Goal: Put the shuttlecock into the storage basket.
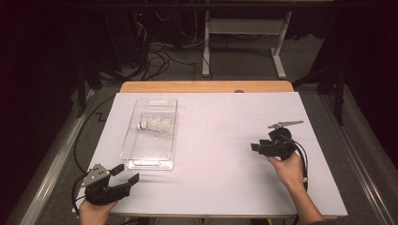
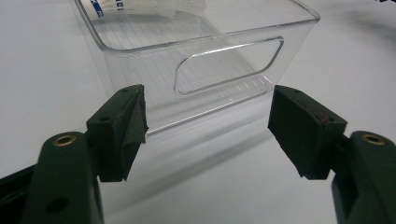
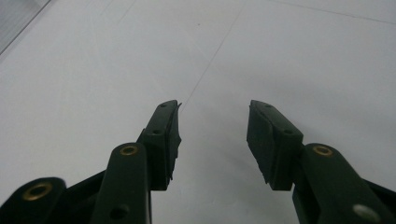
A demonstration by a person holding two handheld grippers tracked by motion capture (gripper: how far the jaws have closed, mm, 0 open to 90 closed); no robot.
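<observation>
Clear plastic bin (image 1: 151, 136) stands upright on white table (image 1: 225, 154), moulded handle slot facing left gripper (image 1: 123, 177); white shuttlecock (image 1: 152, 125) lies inside; left gripper and right gripper (image 1: 256, 146) both parted, empty.

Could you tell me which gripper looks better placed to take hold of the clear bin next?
Left, probably: the left gripper sits open beside the clear bin, facing its handle cutout.

Clear glossy plastic bin (image 2: 205, 70); matt white table cover (image 1: 220, 140); wood edge (image 1: 206, 86).

both claws open: left claw (image 1: 126, 174), right claw (image 1: 254, 146).
</observation>
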